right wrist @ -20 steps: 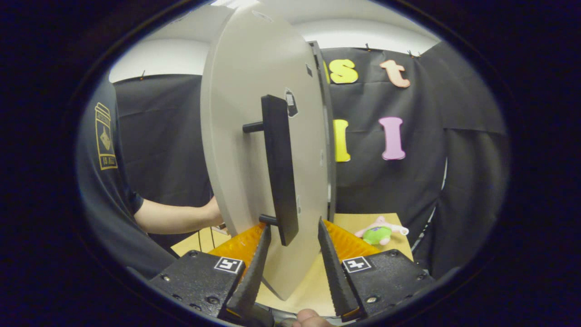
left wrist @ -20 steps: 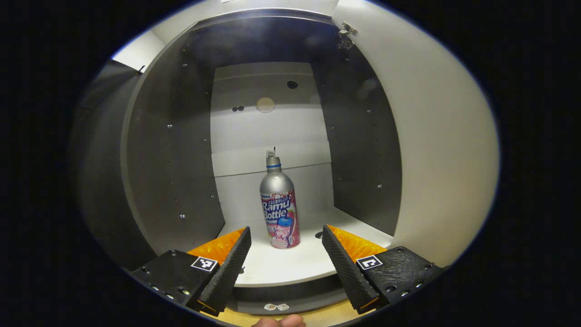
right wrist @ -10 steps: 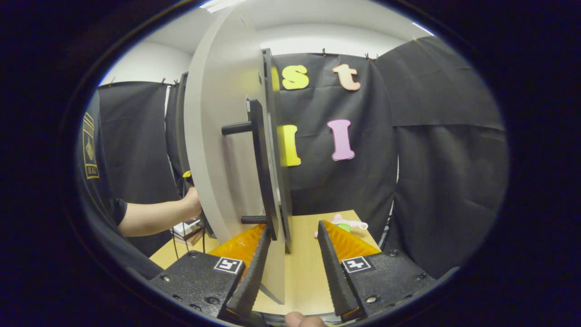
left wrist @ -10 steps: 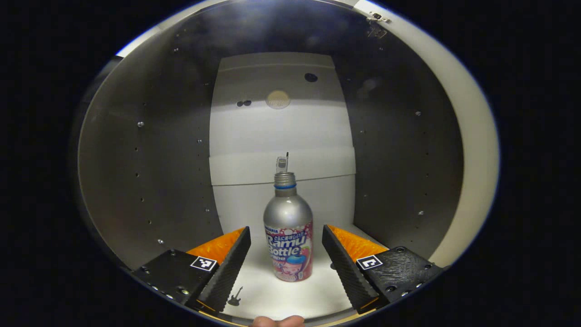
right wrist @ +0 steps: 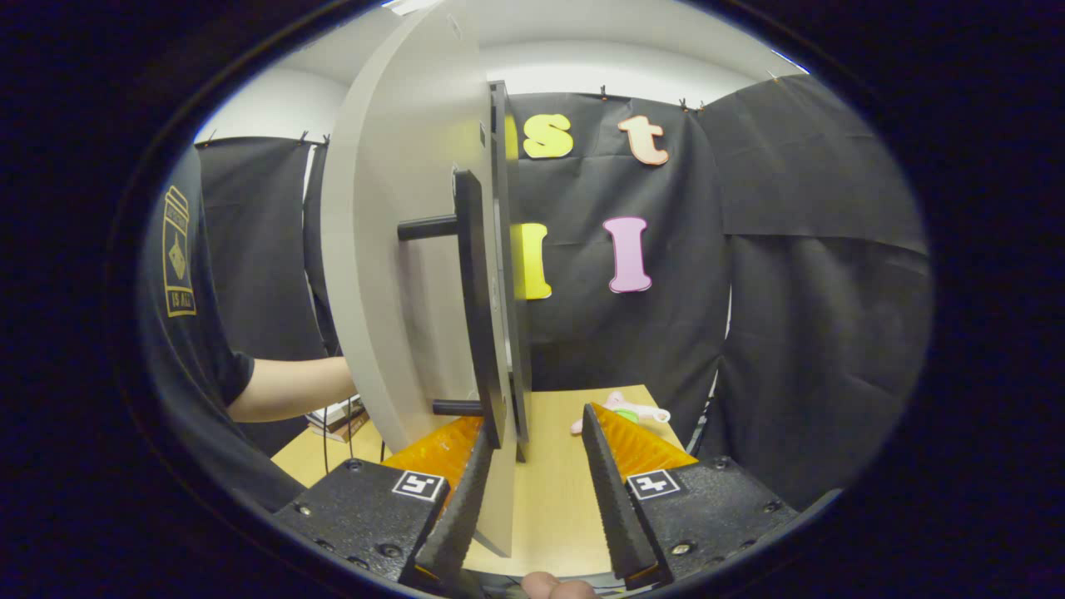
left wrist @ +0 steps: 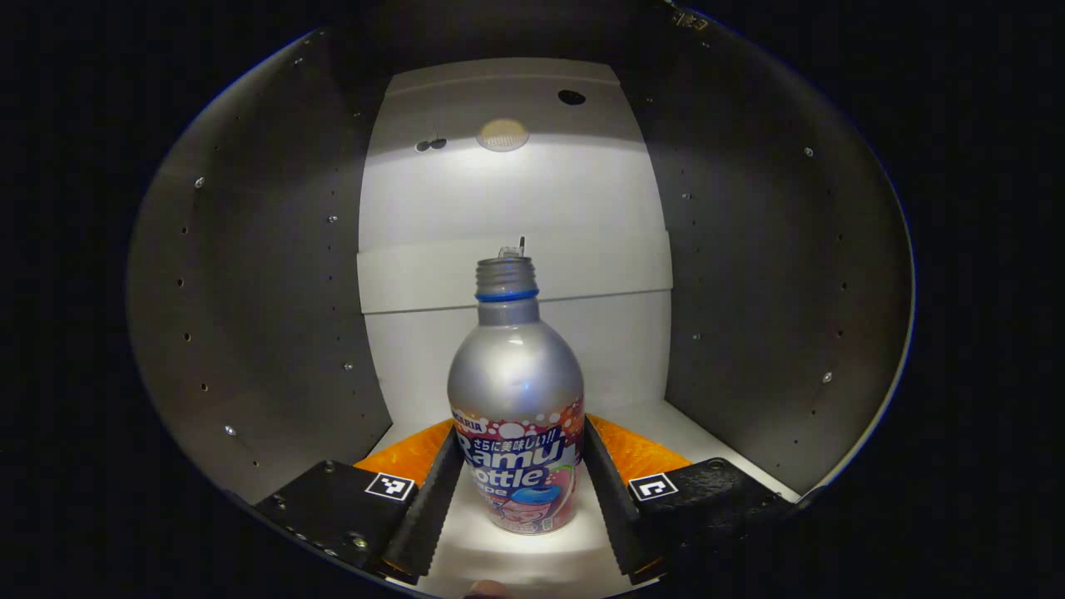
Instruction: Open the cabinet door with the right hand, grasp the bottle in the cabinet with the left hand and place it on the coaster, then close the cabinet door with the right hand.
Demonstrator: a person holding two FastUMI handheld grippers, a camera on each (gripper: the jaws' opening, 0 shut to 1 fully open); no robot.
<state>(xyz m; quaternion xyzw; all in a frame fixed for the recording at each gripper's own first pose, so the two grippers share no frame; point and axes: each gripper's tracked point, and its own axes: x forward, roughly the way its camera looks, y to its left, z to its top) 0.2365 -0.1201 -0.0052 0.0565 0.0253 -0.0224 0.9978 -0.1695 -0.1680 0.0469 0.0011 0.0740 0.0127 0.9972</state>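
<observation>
while door open, bottle [left wrist: 516,416] btwn claw [left wrist: 520,499]

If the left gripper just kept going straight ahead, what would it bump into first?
The bottle. It stands upright right between the left gripper's open fingers, so its body would likely meet the base of the jaws first. Behind it is the cabinet's white back wall.

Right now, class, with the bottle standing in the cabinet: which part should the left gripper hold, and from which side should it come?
Grip the bottle on its straight labelled body, below the rounded shoulder and narrow neck. It stands upright, so come in level from the cabinet's open front, as the left gripper does, one finger on each side.
</observation>
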